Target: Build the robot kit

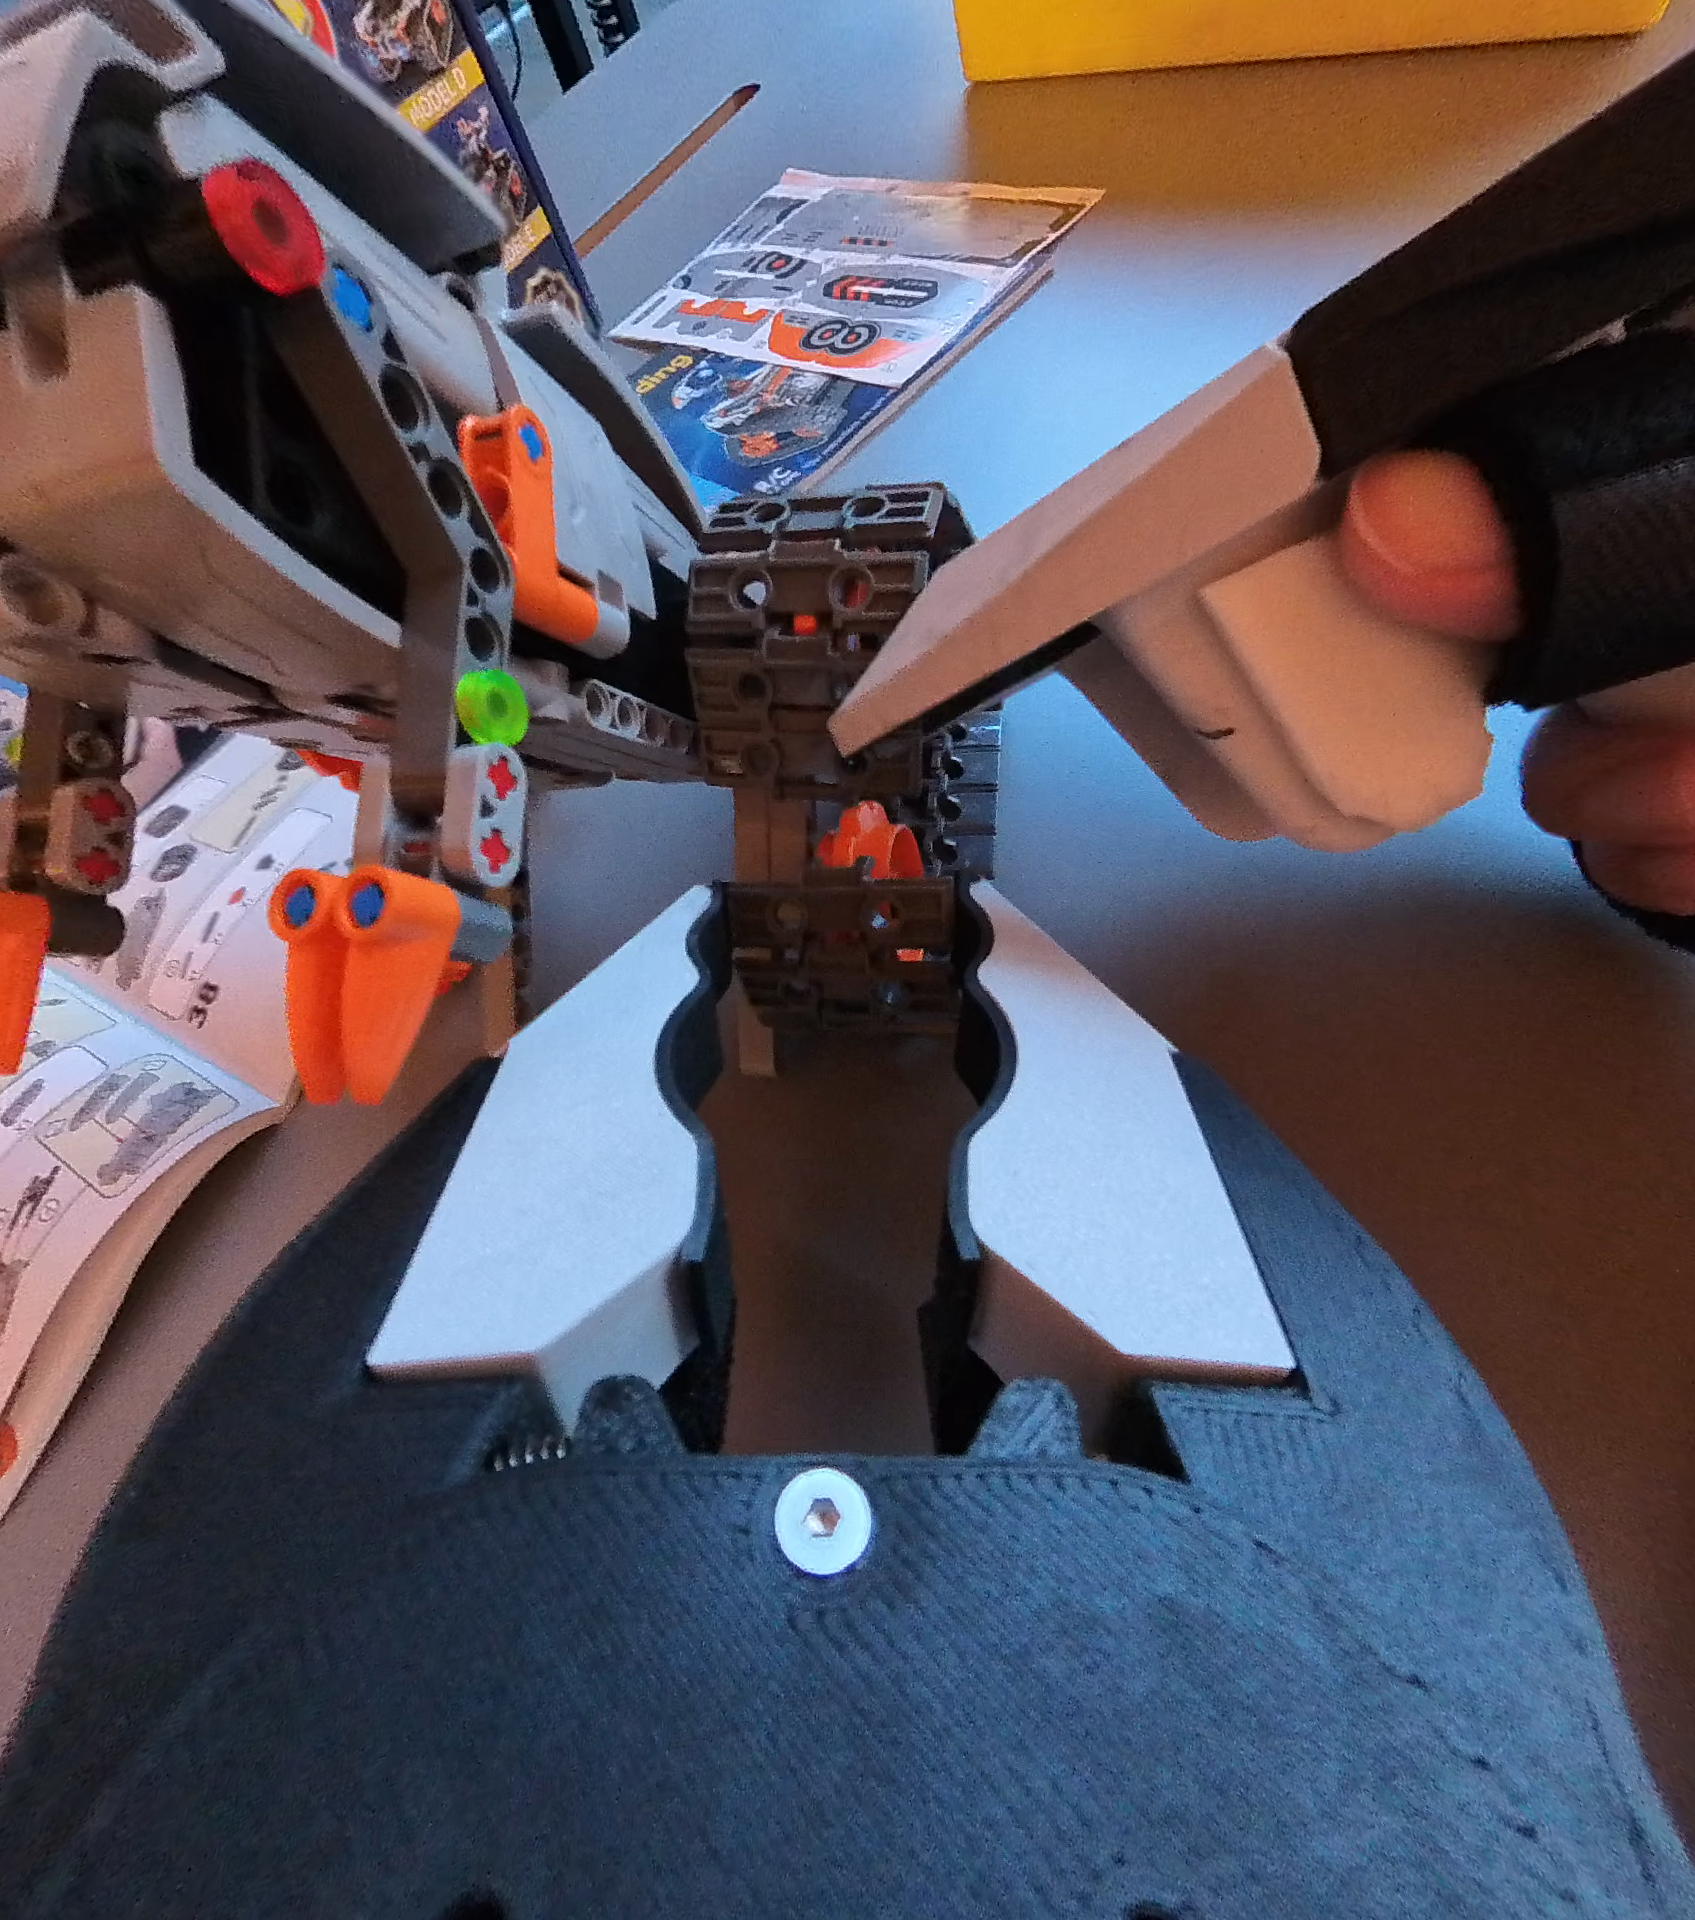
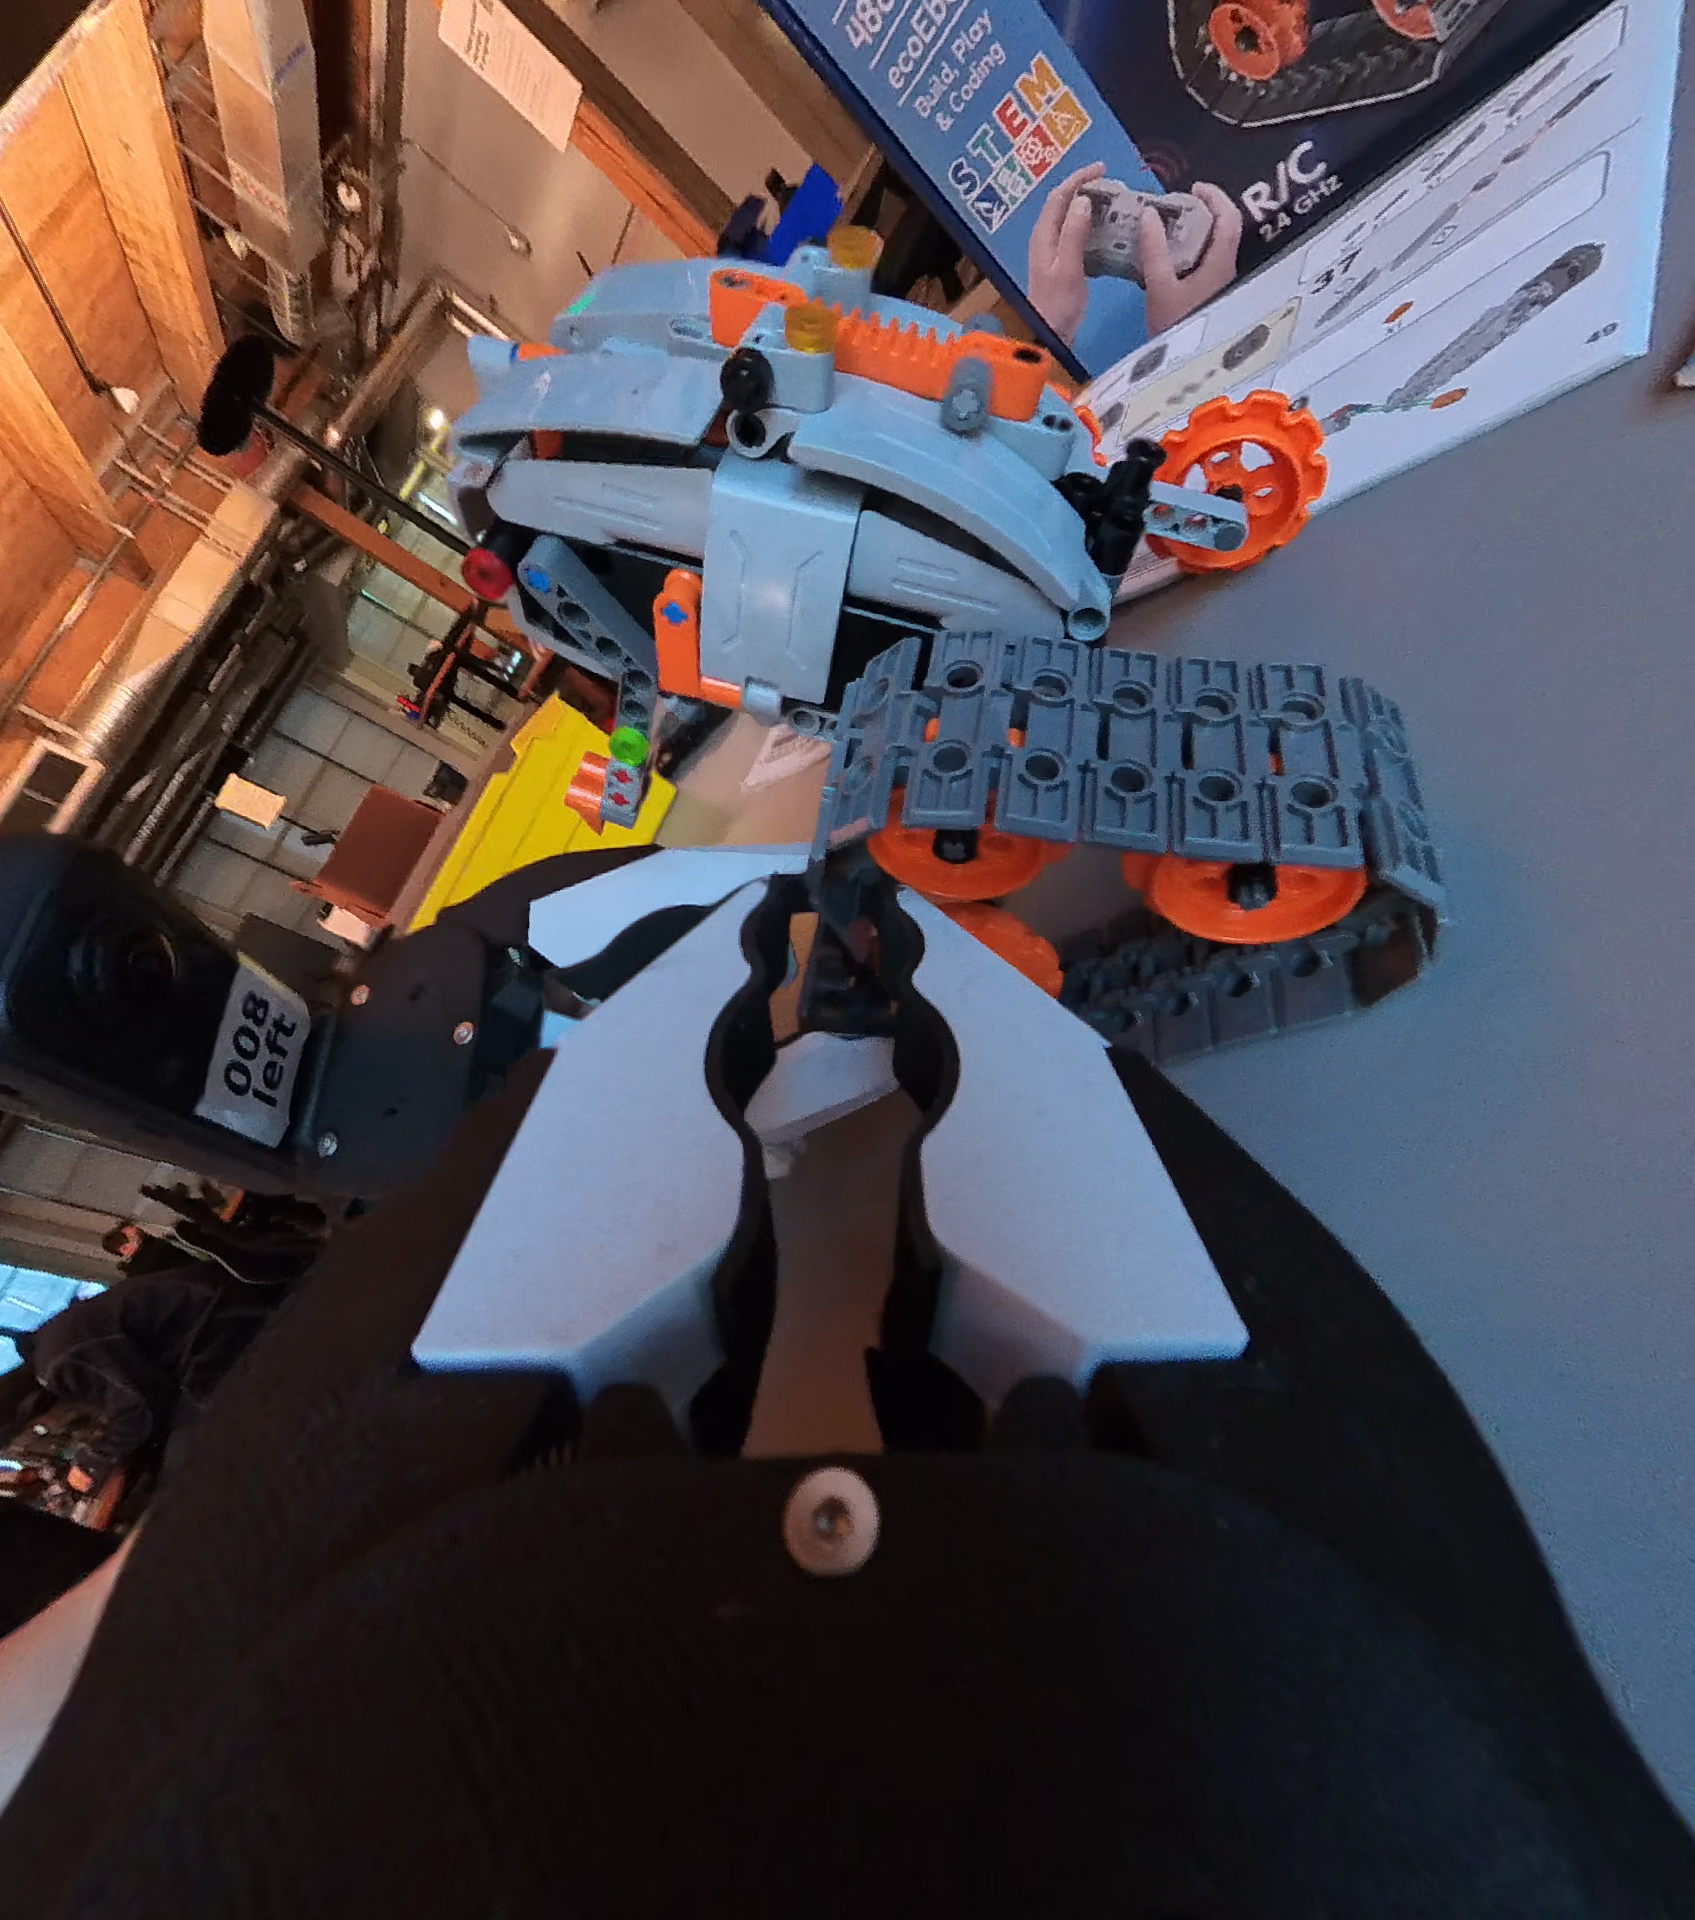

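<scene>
Left claw: the left gripper (image 1: 838, 940) is clamped on the end of the grey tread (image 1: 827, 665), its two white fingers (image 1: 594, 1122) pressed to either side of the links.
Right claw: the right gripper (image 2: 838, 971) is closed narrow on the same tread (image 2: 1123, 758) at its loose end; one of its fingers (image 1: 1019, 613) shows in the left wrist view, its tip touching the links higher up.
Toy vehicle: one grey and orange brick-built vehicle (image 2: 791, 488) sits on the grey table (image 2: 1549, 1039), just beside the tread and joined to it.
Wheels: three orange wheels (image 2: 1258, 899) show inside the tread loop, and one toothed orange wheel (image 2: 1243, 478) sits at the vehicle's far end.
Studs: one red (image 1: 263, 223), one green (image 1: 491, 707); two orange claw-shaped parts (image 1: 365, 982) hang below the vehicle.
Paper: one open instruction booklet (image 1: 22, 1174), one sticker sheet (image 1: 853, 281), one toy box (image 2: 1082, 135).
Yellow bin: one yellow bin (image 1: 1310, 31), cut off at the top edge.
Hand: fingertips (image 1: 1425, 545) around the right gripper's body, mostly out of view.
Hard to make out: the vehicle's near side is blurred in the left wrist view; the tread's gripped end is partly hidden between the fingers.
</scene>
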Motion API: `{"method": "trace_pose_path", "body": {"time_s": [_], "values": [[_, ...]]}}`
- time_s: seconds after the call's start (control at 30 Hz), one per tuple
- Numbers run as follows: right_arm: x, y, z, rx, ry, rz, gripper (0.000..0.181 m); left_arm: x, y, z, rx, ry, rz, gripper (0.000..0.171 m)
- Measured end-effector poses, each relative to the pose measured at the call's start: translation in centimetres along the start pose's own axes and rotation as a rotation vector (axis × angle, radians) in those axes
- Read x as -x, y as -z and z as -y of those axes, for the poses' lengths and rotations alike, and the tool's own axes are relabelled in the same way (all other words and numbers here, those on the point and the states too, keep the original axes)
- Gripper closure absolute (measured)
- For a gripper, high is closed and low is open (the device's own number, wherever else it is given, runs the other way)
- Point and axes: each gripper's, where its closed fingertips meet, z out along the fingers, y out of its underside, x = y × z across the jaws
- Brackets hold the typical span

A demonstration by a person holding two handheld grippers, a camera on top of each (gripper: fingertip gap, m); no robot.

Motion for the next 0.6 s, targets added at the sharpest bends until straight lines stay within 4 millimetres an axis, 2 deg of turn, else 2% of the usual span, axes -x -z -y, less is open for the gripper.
{"method": "trace_pose_path", "body": {"time_s": [0.27,0.43,0.5,0.6], "values": [[-0.78,-0.29,0.62,-0.117,-0.155,-0.02,0.165,0.28,-0.36,0.03,0.006,0.013,0.011,0.131],[-0.87,-0.65,0.67,-0.164,-0.12,-0.087,0.163,0.42,-0.6,0.07,0.004,0.044,0.007,0.131],[-0.55,-0.75,0.73,-0.169,-0.056,-0.108,0.175,0.46,-0.68,0.18,0.001,0.045,0.01,0.131],[-0.4,-0.61,0.83,-0.17,-0.013,-0.122,0.176,0.53,-0.79,0.35,-0.004,0.04,0.014,0.131]]}}
